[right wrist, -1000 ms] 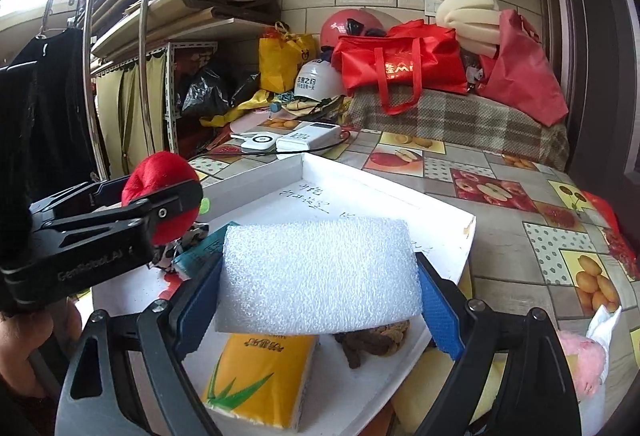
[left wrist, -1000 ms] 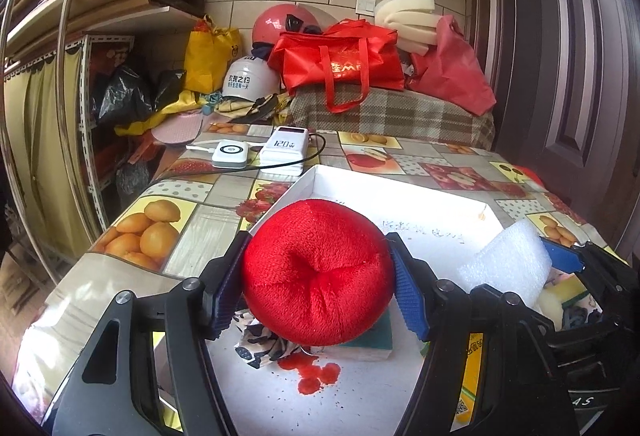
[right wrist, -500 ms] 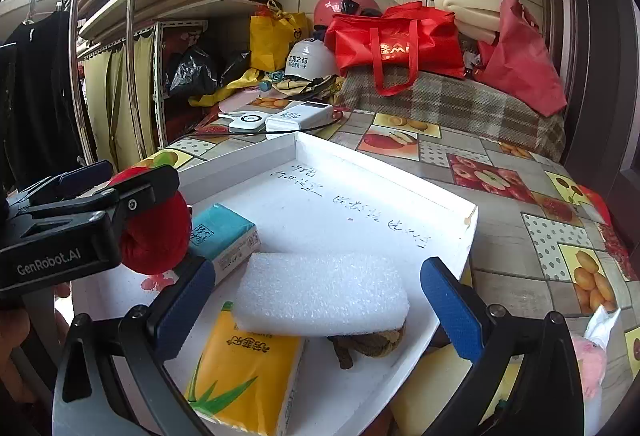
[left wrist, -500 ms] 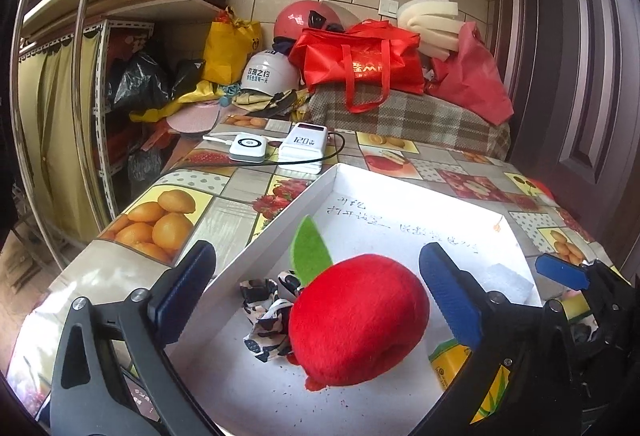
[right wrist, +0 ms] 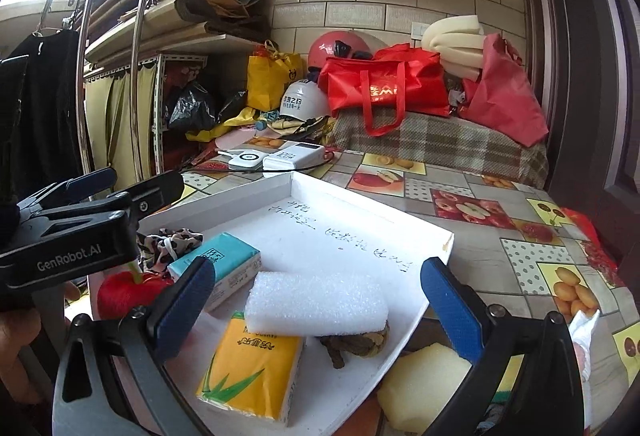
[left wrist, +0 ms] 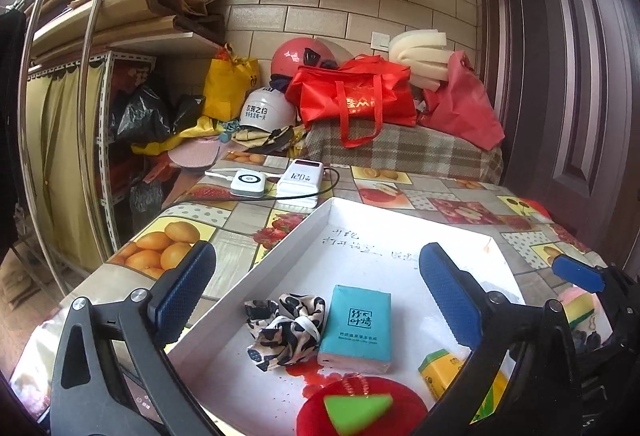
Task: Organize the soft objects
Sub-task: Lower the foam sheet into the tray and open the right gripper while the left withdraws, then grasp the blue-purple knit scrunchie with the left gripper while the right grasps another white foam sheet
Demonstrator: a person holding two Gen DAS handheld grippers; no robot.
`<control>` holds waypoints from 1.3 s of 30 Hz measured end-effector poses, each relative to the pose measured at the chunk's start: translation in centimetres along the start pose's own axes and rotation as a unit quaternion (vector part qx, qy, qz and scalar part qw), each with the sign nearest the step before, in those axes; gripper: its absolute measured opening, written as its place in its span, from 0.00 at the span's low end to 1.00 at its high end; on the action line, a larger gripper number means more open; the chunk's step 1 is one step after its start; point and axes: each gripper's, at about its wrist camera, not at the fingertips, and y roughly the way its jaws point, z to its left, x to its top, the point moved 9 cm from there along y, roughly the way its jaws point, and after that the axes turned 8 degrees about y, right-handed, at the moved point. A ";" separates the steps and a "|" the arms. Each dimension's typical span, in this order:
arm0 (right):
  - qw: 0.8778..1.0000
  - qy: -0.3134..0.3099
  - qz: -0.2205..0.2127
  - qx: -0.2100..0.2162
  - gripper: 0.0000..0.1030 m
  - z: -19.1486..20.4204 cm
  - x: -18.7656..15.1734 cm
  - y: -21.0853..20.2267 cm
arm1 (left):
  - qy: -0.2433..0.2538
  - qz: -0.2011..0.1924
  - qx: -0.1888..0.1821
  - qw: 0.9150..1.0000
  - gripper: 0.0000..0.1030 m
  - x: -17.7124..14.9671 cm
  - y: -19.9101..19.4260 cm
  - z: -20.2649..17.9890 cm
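A white tray [left wrist: 288,236] holds a leopard scrunchie [left wrist: 284,328], a teal tissue pack [left wrist: 358,328] and a yellow tissue pack [right wrist: 252,368]. The red plush apple [left wrist: 360,412] with its green leaf lies at the tray's near edge, below my left gripper [left wrist: 316,260], which is open and empty. In the right wrist view a white foam block [right wrist: 316,304] rests on the yellow pack and a brown knotted piece [right wrist: 356,344]. My right gripper [right wrist: 316,288] stands open just behind the block, not touching it. The left gripper [right wrist: 80,228] shows at the left there.
Two white power banks [left wrist: 298,180] with a black cable lie beyond the tray. Red bags [left wrist: 356,100] and helmets sit on a plaid cover at the back. A metal rack [left wrist: 92,116] stands left, a door right. A yellow sponge [right wrist: 424,384] lies outside the tray's near corner.
Both grippers opened. The red apple dropped from the left one into the tray, and the foam block dropped from the right one onto the yellow pack. Both grippers drew back slightly.
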 end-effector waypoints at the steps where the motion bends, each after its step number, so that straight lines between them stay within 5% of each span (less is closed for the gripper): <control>1: 1.000 0.003 -0.009 -0.013 1.00 -0.3 0.1 -0.4 | 0.002 -0.002 0.000 1.000 1.00 0.0 -0.1 -0.1; 16: 0.998 0.055 0.004 0.013 1.00 -3.4 -1.9 -4.4 | 0.048 -0.001 -0.052 0.998 1.00 -0.4 -1.8 -4.5; 24: 0.990 0.125 -0.052 -0.047 1.00 -12.3 -1.2 -8.4 | 0.068 0.000 -0.104 0.992 1.00 -0.8 -3.3 -8.5; 31: 0.963 0.218 -0.006 -0.157 1.00 -24.8 -4.0 -10.7 | 0.120 0.011 -0.197 0.973 1.00 -1.5 -4.8 -14.5; 35: 0.955 0.251 0.021 -0.153 1.00 -27.7 -5.4 -11.6 | 0.153 0.032 -0.234 0.960 1.00 -2.3 -5.2 -17.7; 39: 0.967 0.221 0.045 -0.117 1.00 -26.1 -5.6 -11.4 | 0.181 0.057 -0.280 0.941 0.99 -3.5 -6.0 -21.2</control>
